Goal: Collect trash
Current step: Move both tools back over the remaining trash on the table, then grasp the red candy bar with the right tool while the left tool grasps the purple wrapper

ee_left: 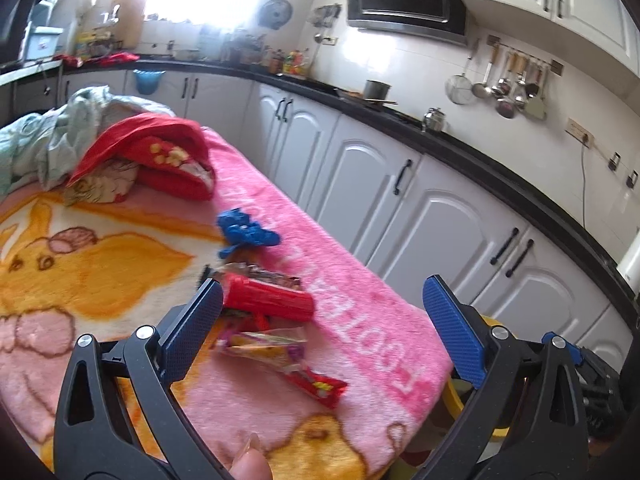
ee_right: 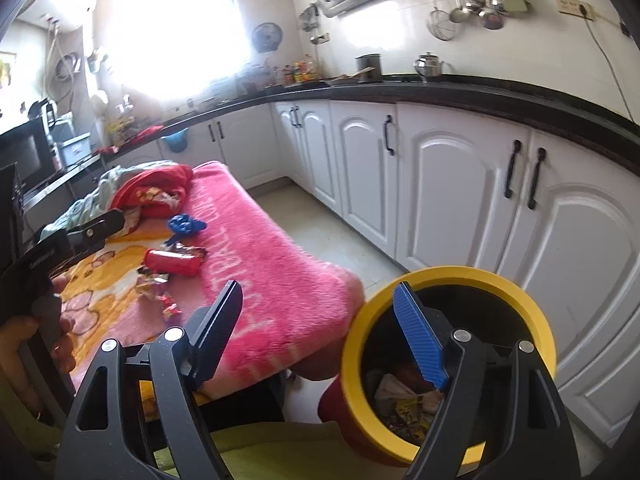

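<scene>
Trash lies on a pink and orange blanket [ee_left: 100,264]: a crumpled blue wrapper [ee_left: 246,234], a red tube-shaped packet [ee_left: 268,300] on a shiny foil wrapper, and a yellow and red candy wrapper [ee_left: 288,364]. My left gripper [ee_left: 324,320] is open, low over the packets, its left finger beside the red packet. My right gripper [ee_right: 320,316] is open and empty beside the blanket's edge, over the yellow-rimmed bin [ee_right: 516,280], which holds crumpled wrappers [ee_right: 400,400]. The same trash shows in the right wrist view: the blue wrapper [ee_right: 184,226] and the red packet [ee_right: 172,262].
Red cloth [ee_left: 160,152] and a pale green cloth [ee_left: 52,136] are heaped at the blanket's far end. White kitchen cabinets [ee_left: 360,168] under a black counter run along the right. The left gripper's body [ee_right: 60,248] shows at the left of the right wrist view.
</scene>
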A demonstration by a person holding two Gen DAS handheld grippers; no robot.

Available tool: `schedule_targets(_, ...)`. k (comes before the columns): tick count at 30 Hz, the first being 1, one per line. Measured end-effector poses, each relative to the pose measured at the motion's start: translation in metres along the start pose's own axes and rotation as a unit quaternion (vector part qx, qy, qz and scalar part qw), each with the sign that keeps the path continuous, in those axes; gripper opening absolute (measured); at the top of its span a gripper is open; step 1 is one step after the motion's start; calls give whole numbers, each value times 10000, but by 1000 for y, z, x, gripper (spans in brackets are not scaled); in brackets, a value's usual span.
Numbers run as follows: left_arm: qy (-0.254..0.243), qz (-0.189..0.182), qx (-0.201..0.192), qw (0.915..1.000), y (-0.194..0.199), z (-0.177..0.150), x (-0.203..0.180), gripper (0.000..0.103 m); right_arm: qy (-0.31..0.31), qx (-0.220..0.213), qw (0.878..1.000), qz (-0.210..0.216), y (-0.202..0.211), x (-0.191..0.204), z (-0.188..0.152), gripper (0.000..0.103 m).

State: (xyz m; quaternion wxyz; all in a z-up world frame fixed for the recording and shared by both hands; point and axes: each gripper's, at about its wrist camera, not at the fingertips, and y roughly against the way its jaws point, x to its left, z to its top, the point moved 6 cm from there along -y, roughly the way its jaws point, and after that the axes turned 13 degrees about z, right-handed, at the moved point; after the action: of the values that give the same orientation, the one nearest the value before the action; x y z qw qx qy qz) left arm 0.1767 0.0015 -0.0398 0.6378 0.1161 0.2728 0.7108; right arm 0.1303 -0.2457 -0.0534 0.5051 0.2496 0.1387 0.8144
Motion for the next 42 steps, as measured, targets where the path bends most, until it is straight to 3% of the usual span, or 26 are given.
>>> schedule_targets(10, 421, 203, 475, 9978, -18, -4, 56, 92, 732, 484, 9942, 626, -47, 65, -6, 76)
schedule_targets(15, 684, 56, 892, 9936, -33, -15, 73, 91, 1001, 858, 9862, 1002, -78, 95, -13, 76)
schedule_targets(19, 887, -129, 1227, 9884, -48, -26, 78, 81, 1166, 1206, 9777, 1260, -105, 114, -21, 75)
schedule_targets(27, 1381, -672, 1905, 9696, -77, -54, 71, 65, 1320, 1667, 9665, 1437, -150, 130, -39, 59)
schedule_targets(31, 1515, -755, 2014, 9648, -85, -60, 66, 61, 1286, 1768, 9651, 1443, -160, 129, -43, 48)
schedule_targets(37, 1677, -824, 2139, 9588, -93, -62, 62, 32, 1057, 1985, 9625, 1520, -172, 123, -56, 36)
schedule_targets(42, 1612, -809, 2185, 9590, -94, -66, 58, 17, 1036, 1928, 9638, 1522, -172, 123, -58, 30)
